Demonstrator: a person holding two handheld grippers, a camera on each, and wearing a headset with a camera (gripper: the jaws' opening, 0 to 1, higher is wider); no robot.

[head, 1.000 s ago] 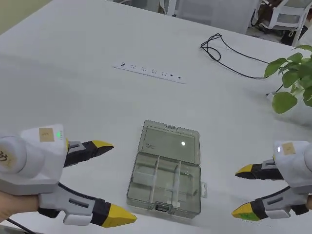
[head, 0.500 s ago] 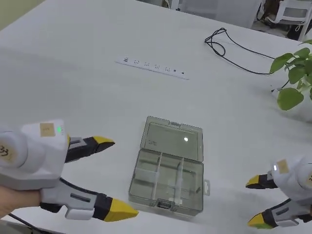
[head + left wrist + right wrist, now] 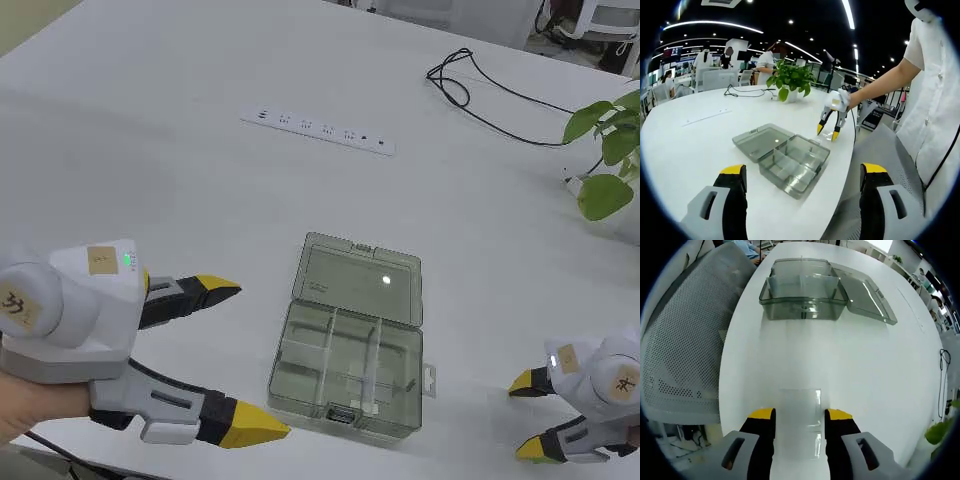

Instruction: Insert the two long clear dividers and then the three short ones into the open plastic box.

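Centrally on the white table (image 3: pixel 150 150) sits the smoky clear box (image 3: pixel 300 395), its lid (image 3: pixel 362 285) thrown back flat on the far side. Clear partitions already show inside it: 2 long ones running front to back, with short cross pieces between them.

The left gripper (image 3: pixel 238 360) hovers to the left of the box, its yellow-tipped fingers (image 3: pixel 255 432) spread wide with nothing between them. A round sticker (image 3: pixel 17 306) on its body reads "33".

The right gripper (image 3: pixel 527 416) is low at the near right edge of the table, well apart from the box. It also carries a sticker, but the writing is too blurred to read. In the right gripper view its fingers (image 3: pixel 762 421) stand part open on either side of clear dividers (image 3: pixel 800 402) lying flat on the table. No pinch shows, and contact cannot be told.

A white power strip (image 3: pixel 320 130) lies farther back. A black cable (image 3: pixel 480 85) and a leafy plant (image 3: pixel 610 150) are at the far right.
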